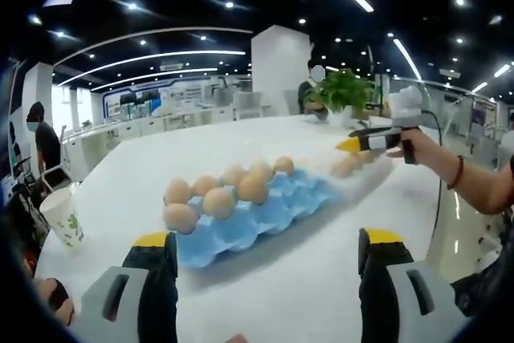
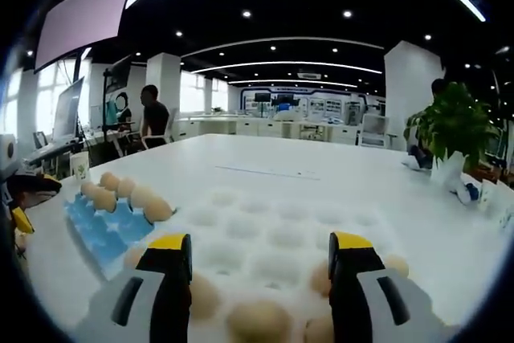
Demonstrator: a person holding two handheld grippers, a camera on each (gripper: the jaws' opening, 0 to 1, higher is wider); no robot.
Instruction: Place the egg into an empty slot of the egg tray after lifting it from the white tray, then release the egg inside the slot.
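In the right gripper view, the right gripper (image 2: 259,248) has its two yellow-tipped black jaws spread wide apart with nothing between them. It hangs low over the near edge of the white tray (image 2: 277,222). Several tan eggs sit in the tray's nearest cups. One egg (image 2: 259,321) lies just below the gap between the jaws, apart from both. Others sit close against the inner side of each jaw, and whether any of them touches a jaw is hard to tell at this blurred edge. The eggs are smooth, pale brown and matte. Most of the tray's farther cups are bare white hollows.

To the left of the white tray, just beside it, lies the blue egg tray (image 2: 103,230). A cluster of brown eggs fills its far end and its near cups stand open.

In the left gripper view, the left gripper (image 1: 267,251) is also spread open and holds nothing. The blue egg tray lies ahead of its jaws, well apart from them, on the white table (image 1: 305,279). Seven brown eggs show in that tray's far and left cups. A paper cup (image 1: 63,216) stands at the table's left edge. A potted plant (image 1: 345,92) stands at the far side.
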